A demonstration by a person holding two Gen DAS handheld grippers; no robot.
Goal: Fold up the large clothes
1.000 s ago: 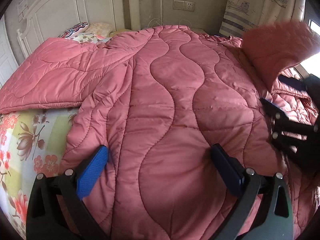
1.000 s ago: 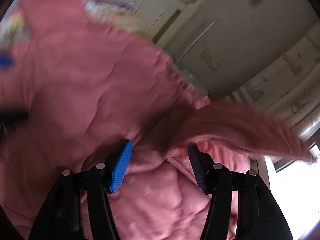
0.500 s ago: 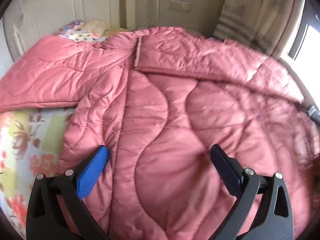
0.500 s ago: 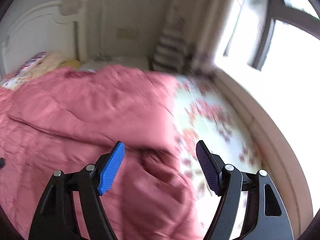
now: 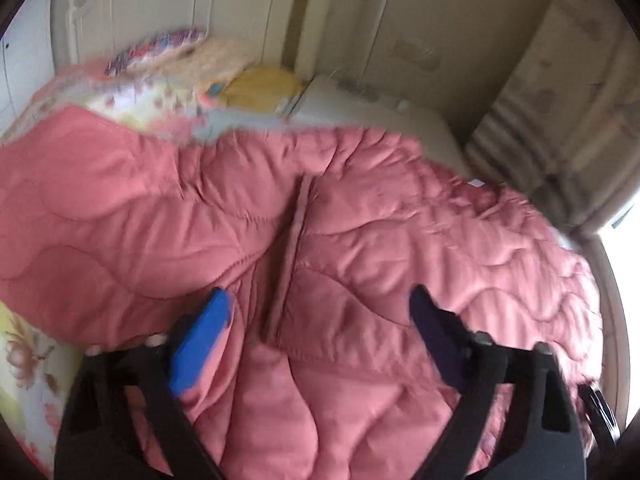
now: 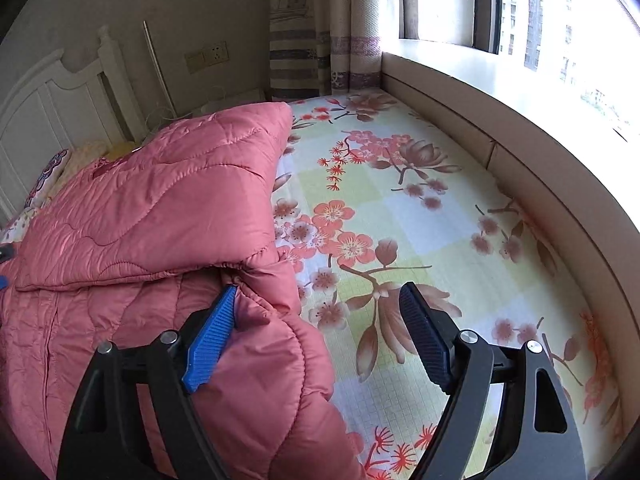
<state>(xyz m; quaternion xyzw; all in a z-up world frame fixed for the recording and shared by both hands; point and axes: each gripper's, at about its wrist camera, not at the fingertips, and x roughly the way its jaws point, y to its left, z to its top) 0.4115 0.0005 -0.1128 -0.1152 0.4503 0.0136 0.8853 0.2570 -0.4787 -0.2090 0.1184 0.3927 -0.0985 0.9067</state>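
A large pink quilted coat point(image 5: 360, 248) lies spread on the bed, one side flap folded over onto its middle, its edge point(image 5: 292, 248) running down the centre. My left gripper point(image 5: 316, 344) is open and empty, hovering just above the coat's near part. In the right wrist view the coat point(image 6: 160, 216) fills the left half, its folded flap on top. My right gripper point(image 6: 316, 336) is open and empty over the coat's right edge, the left blue pad point(image 6: 212, 340) against the fabric.
The floral bedsheet point(image 6: 420, 216) lies bare to the right of the coat. A raised beige ledge point(image 6: 520, 160) and window border it. A white headboard point(image 5: 192, 12), pillows point(image 5: 192, 60) and a curtain point(image 6: 312, 28) stand at the far end.
The right gripper let go of the coat flap, which now lies folded over the middle, and swung right toward the sheet. The left gripper moved forward over the coat.
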